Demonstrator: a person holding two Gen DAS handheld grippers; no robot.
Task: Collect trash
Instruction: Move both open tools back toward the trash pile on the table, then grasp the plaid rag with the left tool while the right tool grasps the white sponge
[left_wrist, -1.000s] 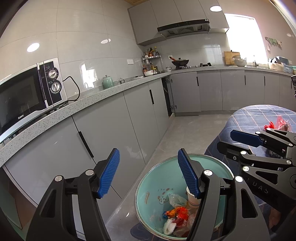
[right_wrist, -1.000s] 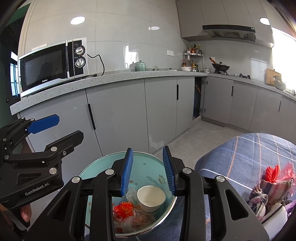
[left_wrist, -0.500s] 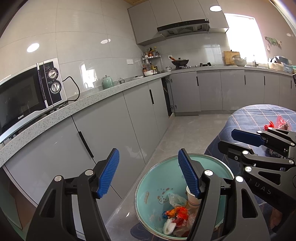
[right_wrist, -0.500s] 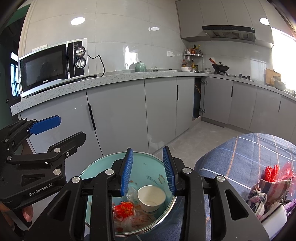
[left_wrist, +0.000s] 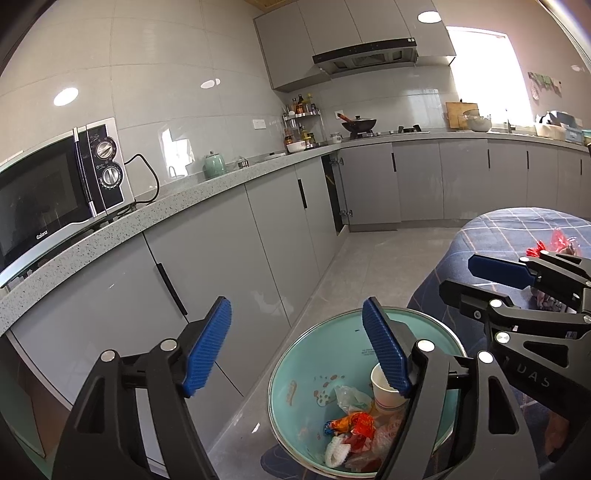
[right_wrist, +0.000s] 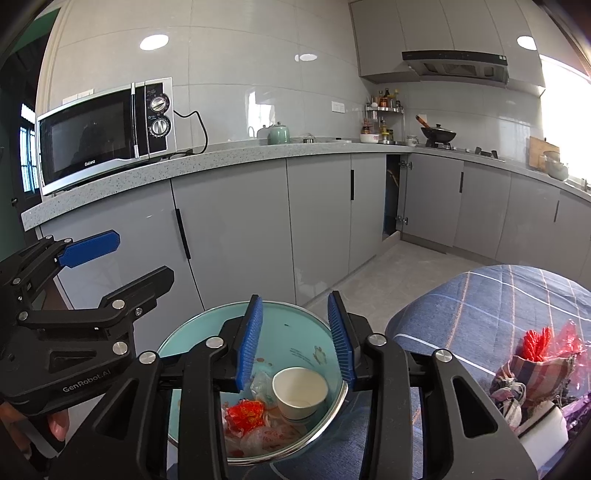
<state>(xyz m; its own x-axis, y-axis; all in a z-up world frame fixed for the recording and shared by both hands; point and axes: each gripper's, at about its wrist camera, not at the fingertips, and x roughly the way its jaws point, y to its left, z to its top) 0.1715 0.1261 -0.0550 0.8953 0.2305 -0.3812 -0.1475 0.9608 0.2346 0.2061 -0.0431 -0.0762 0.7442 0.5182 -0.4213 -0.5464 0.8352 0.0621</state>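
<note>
Both black, blue-padded grippers, left (left_wrist: 295, 343) and right (right_wrist: 295, 332), hover empty above the round teal bin (right_wrist: 173, 347); the left jaws have just widened. White paper cup (right_wrist: 300, 393) and wrappers, seemingly plastic, lie inside. Risk: lowered fingers could tip the bin.

Left gripper (left_wrist: 297, 347) tilted slightly downward, jaws just opened wider, nothing between the blue pads (left_wrist: 207, 347). Right gripper (right_wrist: 295, 339) alongside, angled down too, jaws narrower, parted, empty.
</note>
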